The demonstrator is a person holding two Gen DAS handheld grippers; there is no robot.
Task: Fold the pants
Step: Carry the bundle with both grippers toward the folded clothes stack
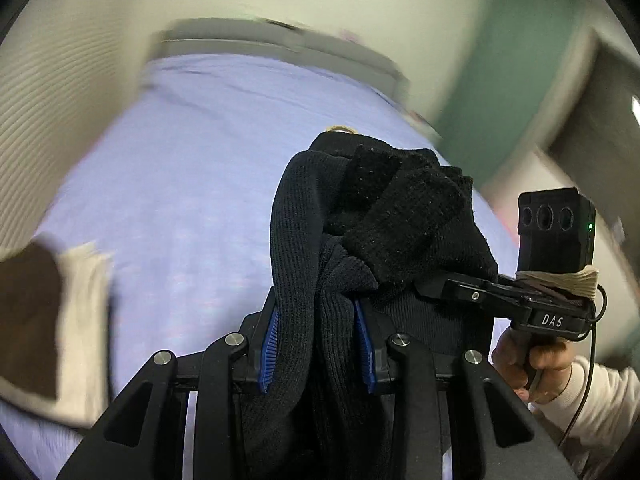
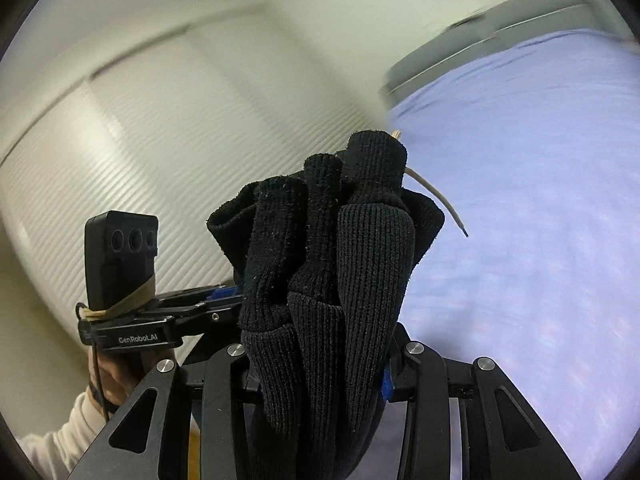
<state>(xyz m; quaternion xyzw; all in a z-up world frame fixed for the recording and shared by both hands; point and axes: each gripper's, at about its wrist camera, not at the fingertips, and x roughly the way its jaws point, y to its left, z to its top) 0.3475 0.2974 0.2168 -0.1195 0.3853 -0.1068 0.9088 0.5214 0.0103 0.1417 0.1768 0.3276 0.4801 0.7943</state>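
The black knit pants (image 1: 360,220) are bunched up and held in the air above a lavender bed sheet (image 1: 180,180). My left gripper (image 1: 318,348) is shut on a thick fold of the pants between its blue pads. My right gripper (image 2: 320,364) is shut on another bunch of the same pants (image 2: 332,240), which covers its fingers. A tan drawstring (image 2: 436,196) sticks out of the waistband. The right gripper also shows in the left wrist view (image 1: 500,296), close beside the left one. The left gripper shows in the right wrist view (image 2: 192,304).
The bed sheet (image 2: 540,200) fills the space below, with a grey headboard (image 1: 280,40) at its far end. A cream ribbed wall (image 2: 120,160) stands to the left. A folded brown and white cloth (image 1: 52,320) lies at the bed's left edge. The view is motion-blurred.
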